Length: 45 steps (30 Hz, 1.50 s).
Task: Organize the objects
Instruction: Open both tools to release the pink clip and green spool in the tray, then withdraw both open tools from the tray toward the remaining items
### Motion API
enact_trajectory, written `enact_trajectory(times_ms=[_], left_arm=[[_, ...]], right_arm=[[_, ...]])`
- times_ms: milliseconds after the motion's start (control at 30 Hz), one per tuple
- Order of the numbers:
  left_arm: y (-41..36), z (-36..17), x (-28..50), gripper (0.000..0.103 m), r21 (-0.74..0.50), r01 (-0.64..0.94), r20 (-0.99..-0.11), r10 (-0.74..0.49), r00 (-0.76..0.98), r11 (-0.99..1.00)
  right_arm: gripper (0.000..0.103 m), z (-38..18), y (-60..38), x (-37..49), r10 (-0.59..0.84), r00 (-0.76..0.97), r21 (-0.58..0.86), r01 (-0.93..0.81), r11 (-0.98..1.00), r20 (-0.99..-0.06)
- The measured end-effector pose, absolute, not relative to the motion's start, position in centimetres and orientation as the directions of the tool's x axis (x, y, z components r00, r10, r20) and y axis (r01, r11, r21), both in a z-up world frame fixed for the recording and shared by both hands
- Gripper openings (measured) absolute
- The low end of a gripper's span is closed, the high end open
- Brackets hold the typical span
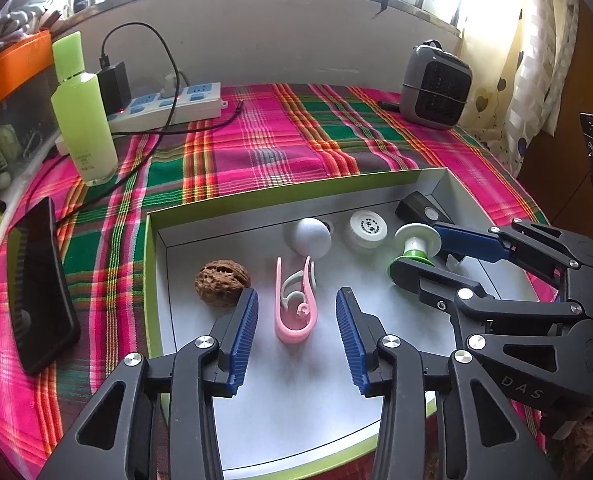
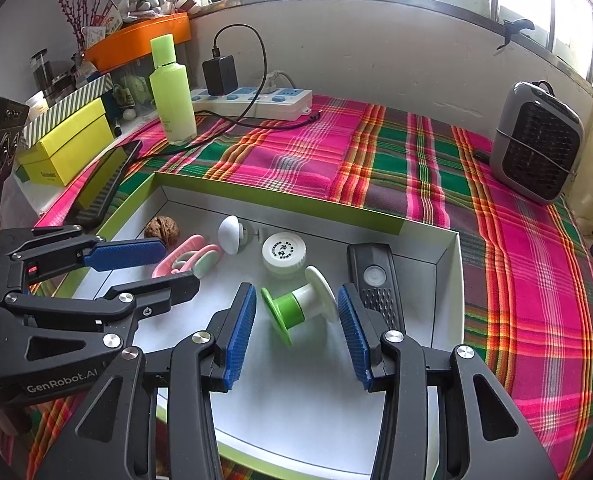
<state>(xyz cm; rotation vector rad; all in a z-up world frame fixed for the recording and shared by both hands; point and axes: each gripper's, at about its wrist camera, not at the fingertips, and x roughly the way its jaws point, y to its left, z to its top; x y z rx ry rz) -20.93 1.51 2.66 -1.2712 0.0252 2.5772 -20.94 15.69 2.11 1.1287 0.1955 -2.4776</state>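
Tray: shallow white-floored cardboard box with lime-green rim (image 1: 152, 240), on a pink-and-green plaid cloth (image 1: 264, 144).

Contents: a brown wrinkled walnut (image 1: 222, 283) at the left; a pink plastic U-shaped clip with a pale inner clip (image 1: 294, 304) beside it; a white foam-like ball (image 1: 307, 237), a white round screw cap (image 1: 368, 229) and a black rectangular device with a round button (image 2: 372, 280) along the far side; a green-and-white plastic spool (image 2: 300, 306) lying on its side.

Left gripper (image 1: 296, 336): blue ribbed pads parted, empty, straddling the pink clip without touching it.

Right gripper (image 2: 294, 332): pads parted either side of the spool, a gap visible on each side; nothing held.

Handling note, as judgement: both items appear deposited in the tray. To finish well, each gripper should lift straight back before swinging aside, so a pad does not drag the clip or roll the spool, which sits free to turn. Keep the two grippers apart; they stand near each other.
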Motion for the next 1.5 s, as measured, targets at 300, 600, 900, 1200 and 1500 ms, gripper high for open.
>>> enact_trajectory(times_ms=[300, 600, 900, 1200, 1500], left_arm=[[1.1, 3.3, -19.6, 0.041, -0.118, -0.242, -0.772, 0.242, -0.587, -0.963], [0.8, 4.0, -17.9, 0.041, -0.135, -0.237, -0.758, 0.254, -0.601, -0.962], [0.7, 4.7, -15.8, 0.041, -0.138, -0.235, -0.743, 0.258, -0.618, -0.962], [0.6, 5.1, -13.6, 0.042, -0.107, -0.22, -0.73, 0.227, -0.645, -0.969], [0.6, 5.1, -12.1, 0.042, -0.101, -0.207, -0.724, 0.214, -0.655, -0.973]], right_arm=[[0.048, 2.7, 16.1, -19.9, -0.312, -0.601, 0.055, 0.406, -0.912, -0.735], [0.048, 3.0, 16.7, -18.7, -0.309, -0.61, 0.066, 0.387, -0.92, -0.73], [0.048, 3.6, 17.5, -17.0, -0.318, -0.626, 0.088, 0.369, -0.925, -0.712], [0.048, 3.8, 17.9, -14.8, -0.322, -0.634, 0.096, 0.363, -0.927, -0.703], [0.048, 4.2, 18.6, -12.4, -0.324, -0.653, 0.103, 0.353, -0.93, -0.684]])
